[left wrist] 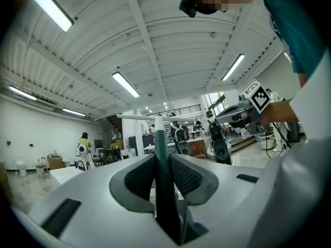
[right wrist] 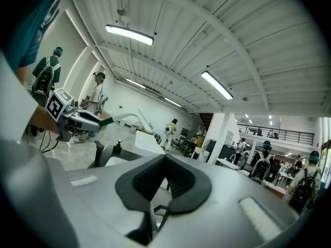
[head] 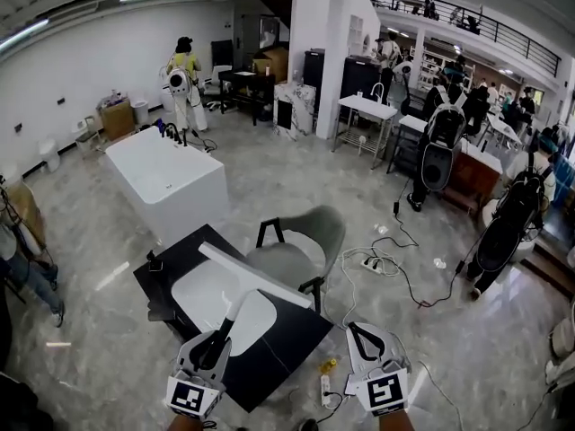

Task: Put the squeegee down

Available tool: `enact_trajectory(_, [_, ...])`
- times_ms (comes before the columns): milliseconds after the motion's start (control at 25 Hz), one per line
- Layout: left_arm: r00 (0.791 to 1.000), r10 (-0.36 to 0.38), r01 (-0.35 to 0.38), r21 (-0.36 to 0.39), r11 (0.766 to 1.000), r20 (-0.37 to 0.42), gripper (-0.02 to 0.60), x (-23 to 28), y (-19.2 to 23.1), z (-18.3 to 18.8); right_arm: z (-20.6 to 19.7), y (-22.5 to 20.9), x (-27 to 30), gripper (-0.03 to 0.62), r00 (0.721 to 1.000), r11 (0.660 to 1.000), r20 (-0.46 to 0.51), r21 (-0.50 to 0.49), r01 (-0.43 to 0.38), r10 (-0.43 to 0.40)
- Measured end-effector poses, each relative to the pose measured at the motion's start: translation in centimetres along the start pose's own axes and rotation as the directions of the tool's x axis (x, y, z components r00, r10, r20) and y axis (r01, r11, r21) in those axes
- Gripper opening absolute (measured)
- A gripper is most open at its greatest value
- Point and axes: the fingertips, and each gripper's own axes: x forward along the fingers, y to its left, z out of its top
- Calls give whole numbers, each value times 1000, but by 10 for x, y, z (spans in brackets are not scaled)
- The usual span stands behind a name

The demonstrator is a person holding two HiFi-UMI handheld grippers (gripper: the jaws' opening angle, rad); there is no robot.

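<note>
**A:** What's closest?

**B:** The 2 grippers, low in the head view. The left gripper [head: 219, 336] is clamped on the dark handle of the squeegee [head: 257, 277]. In the left gripper view, the handle sits pinched between both pads.

**A:** And the other one?

**B:** The right gripper [head: 357, 331] holds nothing. Its 2 jaws meet at the tips.

**A:** So where's the squeegee?

**B:** In the air, not set down. The handle runs forward from the left gripper. Its long white blade lies crosswise above the black table [head: 289, 332], over the far side of the white basin [head: 205, 300] set in that table.

**A:** Anything on the floor there?

**B:** A small yellow item [head: 330, 364] and a power strip [head: 325, 387] lie between the 2 grippers. Cables [head: 395, 268] trail off to the right.

**A:** Past the table?

**B:** A grey chair [head: 307, 239] stands just behind the blade. A white bathtub [head: 167, 174] is further back on the left. Beyond it, 1 person in a yellow top [head: 184, 68] stands near the wall.
</note>
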Motion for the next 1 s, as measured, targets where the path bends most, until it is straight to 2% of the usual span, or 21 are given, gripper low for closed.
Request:
enact_trajectory(360, [994,96,-96,7,995,-48,94,58,-32,-3,-39,-65,26,11,994,994,17,9,-106,106])
enact_trajectory(520, [991,120,-120,7,993,-60,94,83,-42,-17,-68,-85,36,11,993,993,-16,0,-117,117])
enact_trajectory(760, [990,101,-104,-26,994,-95,94,118,-51,-39,-92,-100,49,11,991,990,-24,49,-129,130])
enact_trajectory(1000, [989,40,-48,-46,998,-144,94,150,-42,-75,-113,-106,60,11,994,993,-70,88,-75,81])
